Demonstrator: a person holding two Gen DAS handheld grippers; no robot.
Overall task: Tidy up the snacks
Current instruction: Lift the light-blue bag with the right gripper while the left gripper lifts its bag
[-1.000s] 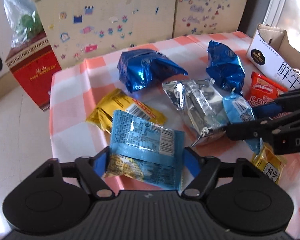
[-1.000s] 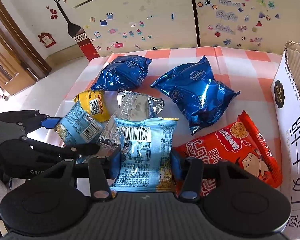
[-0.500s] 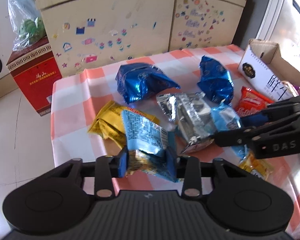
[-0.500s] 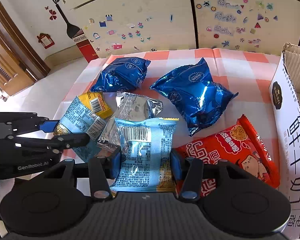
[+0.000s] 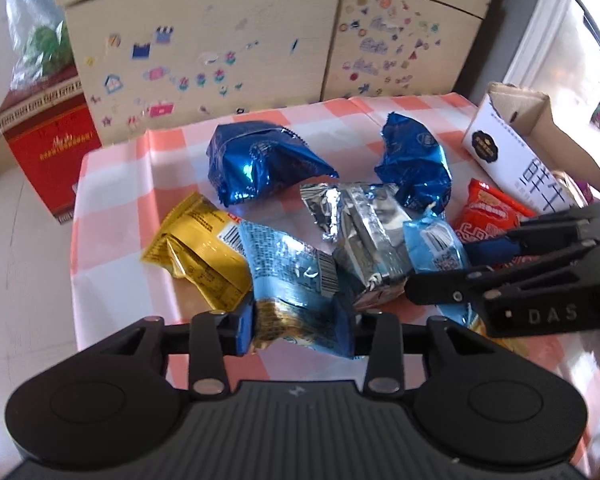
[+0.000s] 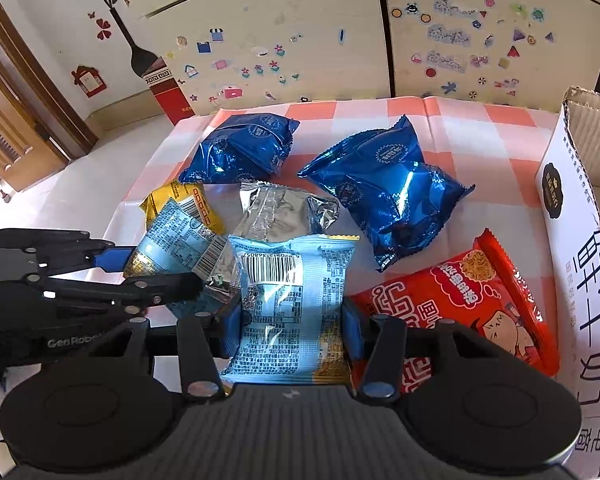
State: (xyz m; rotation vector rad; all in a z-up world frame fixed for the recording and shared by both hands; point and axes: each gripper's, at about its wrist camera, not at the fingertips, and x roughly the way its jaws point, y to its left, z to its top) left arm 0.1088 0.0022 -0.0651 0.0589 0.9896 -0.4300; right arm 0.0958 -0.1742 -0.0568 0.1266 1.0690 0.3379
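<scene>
Left wrist view, item one: light-blue packet [image 5: 296,284], gripped at its lower end by the left tool [image 5: 298,330]. The jaws have just been moving, closing hard and then easing out a little; both pads press on the crumpled wrapper. It leans against the yellow packet [image 5: 198,248] and the silver packet [image 5: 364,236].

Item two, right wrist view: second light-blue packet [image 6: 294,304], barcode side up, clamped flat across its width by the right tool [image 6: 294,330], jaws at their narrowest. It overlaps the silver packet and lies just beside the red packet [image 6: 472,300].

Handling note: both grips look sound. Lifting each packet straight up first should keep it from dragging its neighbours. The left wrapper is slick and crumpled, so it may slip if the jaws ease further.

Other stock: two dark-blue foil bags [image 6: 244,150] [image 6: 384,188] lie farther back on the bench [image 5: 116,184], which has a checked cloth.

Edges and room: the cardboard box [image 6: 580,240] stands open at the right edge, probably the destination. The red packet lies between the right tool and the box wall. Bare cloth is free at the back and left; the left edge drops to the floor. The two tools sit close together, so one should move first.
</scene>
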